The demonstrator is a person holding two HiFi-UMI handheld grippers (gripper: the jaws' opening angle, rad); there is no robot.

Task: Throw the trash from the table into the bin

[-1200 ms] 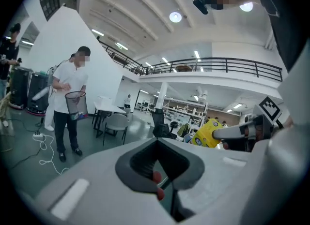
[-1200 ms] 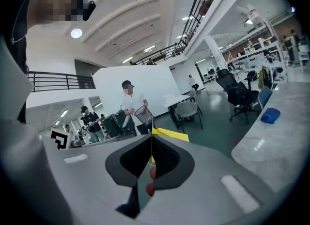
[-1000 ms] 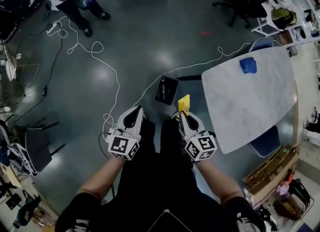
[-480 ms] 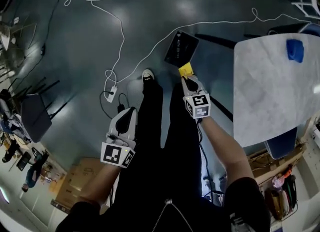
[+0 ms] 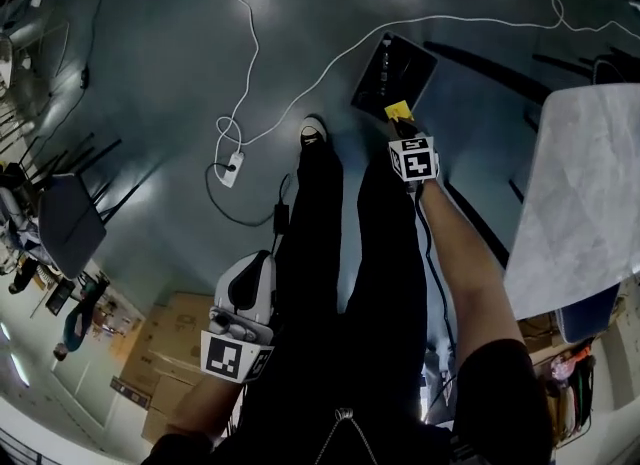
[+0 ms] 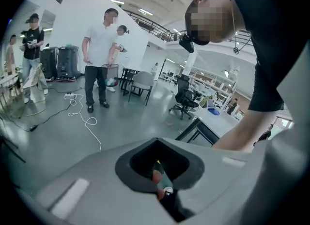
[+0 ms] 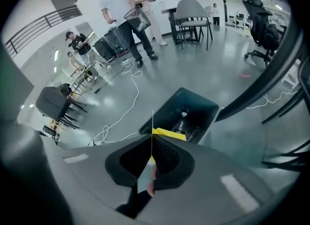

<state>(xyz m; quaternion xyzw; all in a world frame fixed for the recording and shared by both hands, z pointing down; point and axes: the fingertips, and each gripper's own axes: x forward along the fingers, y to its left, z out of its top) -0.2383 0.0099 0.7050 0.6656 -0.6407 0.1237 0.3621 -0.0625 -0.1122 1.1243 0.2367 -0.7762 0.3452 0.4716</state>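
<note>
In the head view my right gripper (image 5: 402, 125) is stretched down over the near edge of a dark open bin (image 5: 395, 71) on the floor. It is shut on a yellow scrap of trash (image 5: 399, 110). The right gripper view shows the yellow scrap (image 7: 169, 133) sticking out of the right gripper (image 7: 152, 141), directly above the bin (image 7: 186, 115), which holds a bottle. My left gripper (image 5: 257, 261) hangs low beside the person's left leg, shut, with nothing in it. In its own view the left gripper (image 6: 157, 141) points across the room.
The white table (image 5: 590, 203) stands at the right. A white cable (image 5: 240, 103) and a power strip (image 5: 231, 167) lie on the floor left of the bin. Cardboard boxes (image 5: 165, 353) and dark chairs (image 5: 65, 223) are at the left. People (image 6: 97, 59) stand far off.
The right gripper has dropped down with the yellow scrap to just over the bin. The left gripper has sunk to the person's side. The head has tilted further down.
</note>
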